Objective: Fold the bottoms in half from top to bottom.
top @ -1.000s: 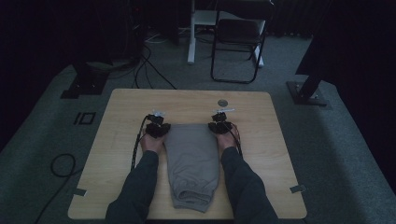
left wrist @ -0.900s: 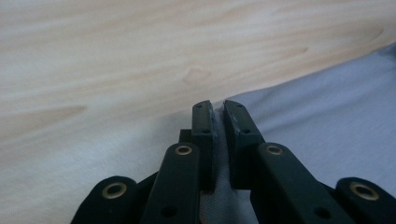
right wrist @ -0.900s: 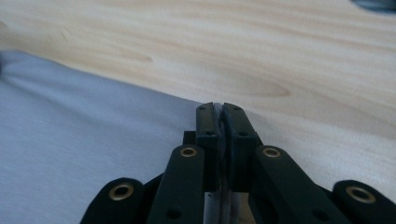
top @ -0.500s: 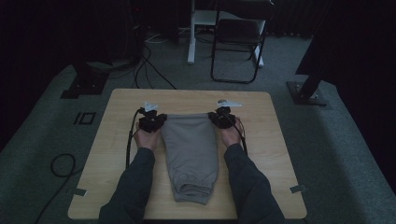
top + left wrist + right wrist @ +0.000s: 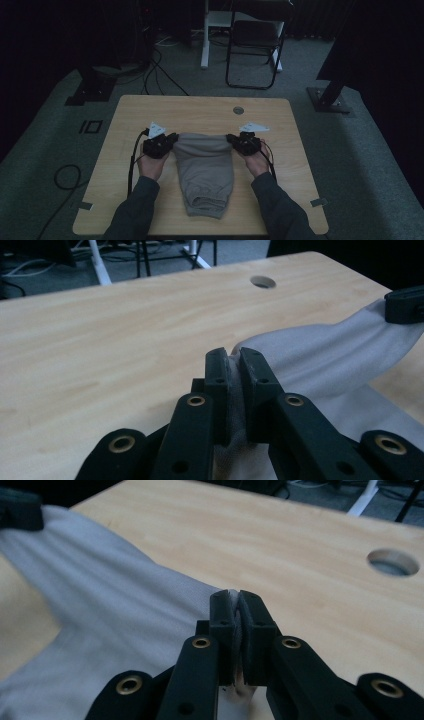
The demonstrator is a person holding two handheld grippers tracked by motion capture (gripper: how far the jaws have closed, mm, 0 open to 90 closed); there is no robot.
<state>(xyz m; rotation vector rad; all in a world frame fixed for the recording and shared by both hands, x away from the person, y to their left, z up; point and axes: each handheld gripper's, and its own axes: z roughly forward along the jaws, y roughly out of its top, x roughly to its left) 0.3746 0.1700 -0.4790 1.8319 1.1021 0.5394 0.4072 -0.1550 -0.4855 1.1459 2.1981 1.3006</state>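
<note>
I've got the left claw (image 5: 170, 141) and right claw (image 5: 233, 140) each clamped on a waistband corner of the grey sweatpants (image 5: 205, 170), far edge lifted off the worktop (image 5: 200, 107), probably to fold it.

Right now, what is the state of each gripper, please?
Left gripper: closed on one far corner of the grey trousers.
Right gripper: closed on the other far corner.

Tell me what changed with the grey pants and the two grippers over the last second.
Both grippers, left gripper and right gripper, moved up the high view toward the table's far side, carrying the waistband of the grey pants with them and lifting it. Both jaws stayed clamped on the fabric. The cuffed end remains near the table's front edge.
</note>
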